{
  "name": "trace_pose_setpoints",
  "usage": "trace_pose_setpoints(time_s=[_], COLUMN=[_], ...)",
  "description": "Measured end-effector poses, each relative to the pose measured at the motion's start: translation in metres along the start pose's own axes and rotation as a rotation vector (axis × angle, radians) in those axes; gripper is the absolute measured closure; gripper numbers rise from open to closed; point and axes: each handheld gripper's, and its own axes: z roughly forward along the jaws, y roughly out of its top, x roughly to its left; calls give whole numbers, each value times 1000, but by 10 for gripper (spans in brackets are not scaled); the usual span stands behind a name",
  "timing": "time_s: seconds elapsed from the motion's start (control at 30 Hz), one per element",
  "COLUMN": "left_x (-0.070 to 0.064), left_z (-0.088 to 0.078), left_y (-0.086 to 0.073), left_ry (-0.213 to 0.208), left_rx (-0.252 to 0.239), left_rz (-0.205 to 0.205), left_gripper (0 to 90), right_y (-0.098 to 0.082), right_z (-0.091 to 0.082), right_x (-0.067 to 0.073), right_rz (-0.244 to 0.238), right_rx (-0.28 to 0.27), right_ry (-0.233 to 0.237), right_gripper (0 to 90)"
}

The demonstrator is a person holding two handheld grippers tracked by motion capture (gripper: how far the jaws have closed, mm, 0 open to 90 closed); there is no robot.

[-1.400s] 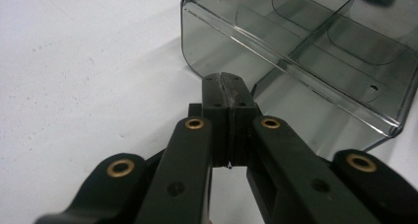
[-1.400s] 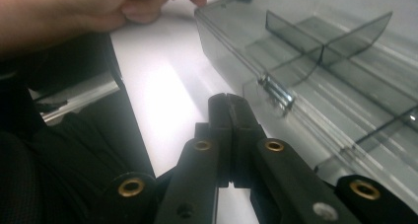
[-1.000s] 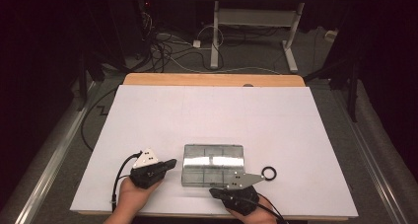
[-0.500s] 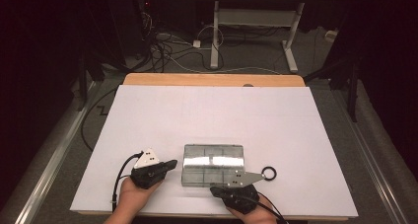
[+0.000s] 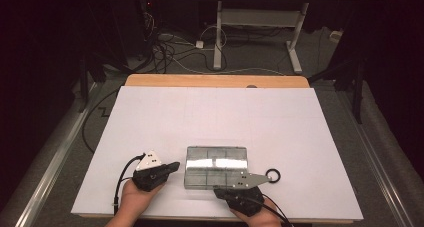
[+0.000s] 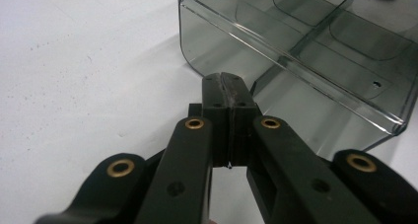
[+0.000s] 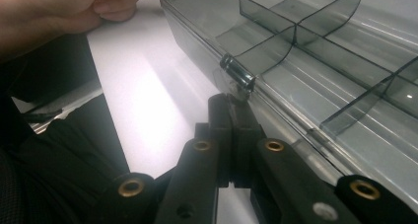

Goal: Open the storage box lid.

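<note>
Box: clear smoky compartment box (image 5: pixel 216 166) is lying lid-down on the table (image 5: pixel 300 137) near its front edge | Left tongs (image 6: pixel 227 82): pressed together, empty, waiting beside box's left wall | Right tongs (image 7: pixel 230 103): together, nosing at box's front latch (image 7: pixel 237 75), likely to pry it.

The high view is bright on the white table (image 5: pixel 215 117) and falls off fast — the floor and room beyond lie in near darkness, and a band of glare crosses the lid of the clear compartment box (image 5: pixel 216 163). In the left gripper view the light is even and soft, the near jaws slightly blurred while the box wall stays fairly sharp. The right gripper view is dimmer and warmer — a washed-out bright patch on the table beside the box, deep shadow at lower left, and the person's hand (image 7: pixel 64 12) out of focus.
</note>
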Motion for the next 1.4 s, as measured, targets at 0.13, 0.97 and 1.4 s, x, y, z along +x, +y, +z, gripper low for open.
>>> trace_pose_setpoints(time_s=[0.13,0.97,1.4], left_x=[0,1,1], left_z=[0,0,-1], left_y=[0,0,0], left_ry=[-1,-6,-14], left_rx=[1,-1,-4], left_rz=[2,-3,-6], left_gripper=[875,875,876], right_y=[0,-1,2], right_z=[0,-4,-7], right_x=[0,0,0], right_rz=[0,-16,-13], right_rx=[-7,-51,-79], right_ry=[2,22,14], right_gripper=[900,900,900])
